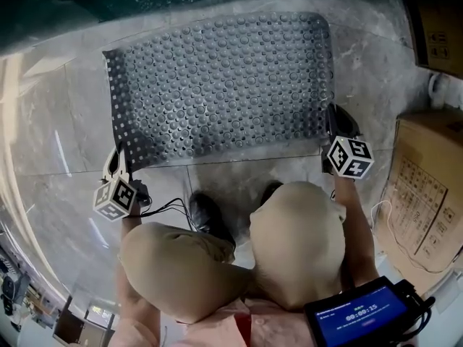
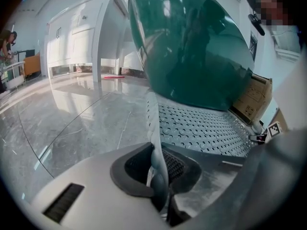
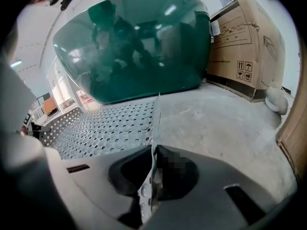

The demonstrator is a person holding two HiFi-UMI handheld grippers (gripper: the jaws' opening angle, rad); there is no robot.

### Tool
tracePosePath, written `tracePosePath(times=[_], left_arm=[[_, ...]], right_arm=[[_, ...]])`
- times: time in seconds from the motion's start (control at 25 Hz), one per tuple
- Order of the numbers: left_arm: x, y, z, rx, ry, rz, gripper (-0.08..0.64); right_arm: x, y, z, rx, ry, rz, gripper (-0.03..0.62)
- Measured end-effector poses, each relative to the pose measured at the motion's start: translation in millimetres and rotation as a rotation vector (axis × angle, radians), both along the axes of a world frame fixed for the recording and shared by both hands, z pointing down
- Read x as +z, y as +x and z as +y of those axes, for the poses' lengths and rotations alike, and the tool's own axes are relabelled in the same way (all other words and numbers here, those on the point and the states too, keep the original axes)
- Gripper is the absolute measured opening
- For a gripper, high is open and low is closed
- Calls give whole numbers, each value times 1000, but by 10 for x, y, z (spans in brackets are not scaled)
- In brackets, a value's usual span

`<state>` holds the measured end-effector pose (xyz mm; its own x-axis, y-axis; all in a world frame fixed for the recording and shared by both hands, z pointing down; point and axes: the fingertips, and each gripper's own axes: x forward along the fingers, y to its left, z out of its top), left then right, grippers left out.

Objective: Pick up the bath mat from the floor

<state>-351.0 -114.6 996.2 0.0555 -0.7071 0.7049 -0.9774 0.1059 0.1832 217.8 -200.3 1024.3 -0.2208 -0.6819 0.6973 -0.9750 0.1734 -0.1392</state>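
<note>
Bath mat (image 1: 224,85): grey, studded and perforated, lying flat over most of its area on the pale marbled floor (image 1: 65,143), with its far edge against a dark green tub (image 2: 192,47).

Left gripper (image 1: 118,159): at the mat's near left corner. Its jaws are clenched on the mat's edge, which stands up as a thin pale strip between the dark pads in the left gripper view.

Right gripper (image 1: 334,121): at the mat's near right corner. Its jaws are clamped on that edge too; in the right gripper view the corner rises upright between them while the rest of the mat stretches away to the left.

Marker cube (image 1: 349,157): on the right gripper, just above the person's knee (image 1: 296,237).

Dark shoe (image 1: 210,219): on the floor between the two grippers, just short of the mat's near edge.

Cardboard boxes (image 1: 427,186): along the floor's right side, apart from the mat.

Small screen (image 1: 362,313): at the lower right, near the person's body.
</note>
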Motion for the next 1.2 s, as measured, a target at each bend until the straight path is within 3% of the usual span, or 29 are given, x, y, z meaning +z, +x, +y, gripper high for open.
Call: tracePosePath(times=[0.4, 1.2], left_arm=[[11, 87, -50, 63, 3, -17, 35], [-245, 421, -226, 95, 24, 53, 35]], right_arm=[[-85, -73, -2, -1, 18, 6, 32], [-474, -300, -36, -17, 39, 11, 29]])
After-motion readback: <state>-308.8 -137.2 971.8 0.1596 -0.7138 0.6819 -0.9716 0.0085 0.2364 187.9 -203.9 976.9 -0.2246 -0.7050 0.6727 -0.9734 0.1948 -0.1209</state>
